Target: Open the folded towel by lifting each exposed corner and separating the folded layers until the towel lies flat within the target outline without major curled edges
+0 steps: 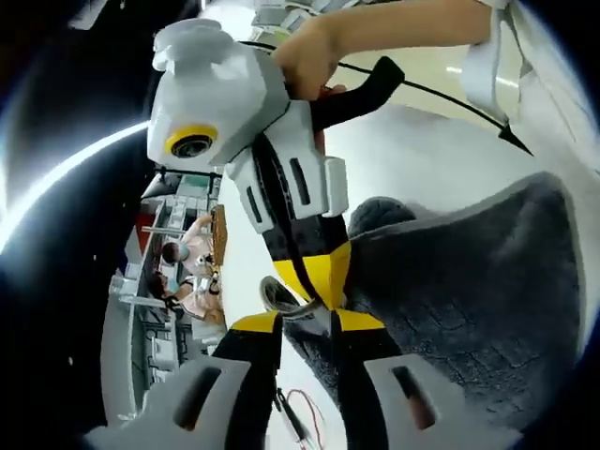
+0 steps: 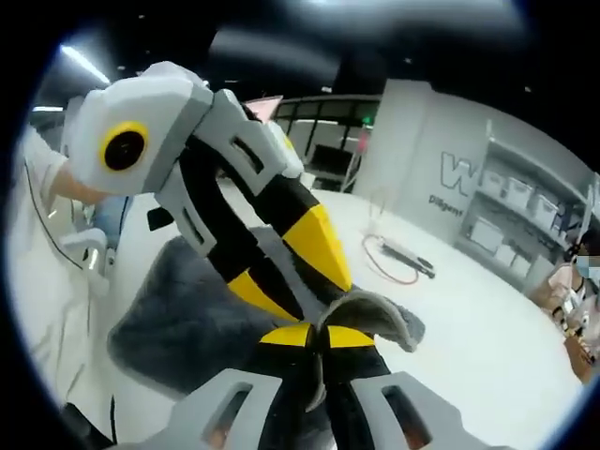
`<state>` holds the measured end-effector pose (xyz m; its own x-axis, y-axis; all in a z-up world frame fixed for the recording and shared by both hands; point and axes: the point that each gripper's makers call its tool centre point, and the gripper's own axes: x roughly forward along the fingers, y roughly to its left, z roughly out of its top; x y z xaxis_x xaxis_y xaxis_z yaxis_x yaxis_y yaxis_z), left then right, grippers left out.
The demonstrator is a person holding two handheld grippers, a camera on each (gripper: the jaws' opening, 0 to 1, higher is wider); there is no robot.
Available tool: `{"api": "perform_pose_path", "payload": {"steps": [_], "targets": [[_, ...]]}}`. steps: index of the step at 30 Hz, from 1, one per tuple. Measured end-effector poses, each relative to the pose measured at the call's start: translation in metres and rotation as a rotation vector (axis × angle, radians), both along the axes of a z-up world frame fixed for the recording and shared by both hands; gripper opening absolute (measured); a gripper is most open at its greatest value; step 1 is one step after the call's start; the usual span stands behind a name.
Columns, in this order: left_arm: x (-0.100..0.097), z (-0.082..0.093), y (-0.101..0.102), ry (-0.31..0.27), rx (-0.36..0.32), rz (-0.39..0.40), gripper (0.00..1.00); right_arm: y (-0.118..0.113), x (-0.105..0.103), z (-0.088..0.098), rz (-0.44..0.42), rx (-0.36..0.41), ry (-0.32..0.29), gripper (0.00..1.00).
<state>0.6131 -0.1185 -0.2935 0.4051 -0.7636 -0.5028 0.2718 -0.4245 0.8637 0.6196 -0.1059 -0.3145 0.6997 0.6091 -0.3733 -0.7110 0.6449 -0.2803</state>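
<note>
The dark grey towel point(image 1: 469, 291) hangs lifted above the white table, its bulk spreading to the right in the left gripper view. My left gripper point(image 1: 307, 321) is shut on a corner of it. My right gripper point(image 1: 322, 298) comes down from above, held by a person's hand point(image 1: 309, 56), and pinches the same corner right beside it. In the right gripper view my right gripper point(image 2: 319, 336) is shut on the towel's folded edge point(image 2: 370, 314), which curls over its yellow tips. My left gripper point(image 2: 302, 314) reaches in from the upper left and meets it there. The towel's body point(image 2: 187, 328) sags to the left.
The white table point(image 2: 469, 356) stretches out beneath, with a red cable and a dark tool point(image 2: 398, 258) lying on it. Shelves with boxes point(image 2: 516, 216) stand at the far right. Seated people point(image 1: 187, 272) and desks lie beyond the table's edge. A person's white sleeve point(image 2: 42, 262) is close on the left.
</note>
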Motion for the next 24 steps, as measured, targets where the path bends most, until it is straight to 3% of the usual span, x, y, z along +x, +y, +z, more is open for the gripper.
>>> {"api": "perform_pose_path", "payload": {"steps": [5,9,13,15,18,20,21,24], "targets": [[-0.008,-0.006,0.001,-0.035,0.044,-0.024,0.17,0.005,-0.004,-0.003,0.029,-0.131,-0.052,0.0],[-0.02,-0.002,0.0,-0.054,0.035,-0.042,0.17,0.005,-0.006,-0.003,0.022,-0.131,-0.037,0.0],[-0.031,-0.003,-0.002,-0.146,0.095,-0.116,0.15,0.003,-0.006,-0.003,0.022,-0.138,-0.036,0.0],[-0.026,-0.007,-0.003,-0.15,0.119,-0.124,0.14,0.003,-0.009,-0.004,0.023,-0.158,-0.036,0.0],[-0.02,-0.007,-0.005,-0.153,0.121,-0.091,0.22,0.004,-0.011,-0.005,0.042,-0.206,-0.062,0.0],[-0.021,-0.008,-0.003,-0.177,0.157,-0.092,0.23,0.006,-0.013,-0.006,0.049,-0.217,-0.061,0.0],[-0.021,-0.014,-0.002,-0.196,0.207,-0.122,0.21,0.006,-0.014,-0.007,0.052,-0.224,-0.056,0.0],[-0.013,-0.015,0.0,-0.216,0.228,-0.111,0.23,0.003,-0.01,-0.005,0.032,-0.231,-0.058,0.0]]}}
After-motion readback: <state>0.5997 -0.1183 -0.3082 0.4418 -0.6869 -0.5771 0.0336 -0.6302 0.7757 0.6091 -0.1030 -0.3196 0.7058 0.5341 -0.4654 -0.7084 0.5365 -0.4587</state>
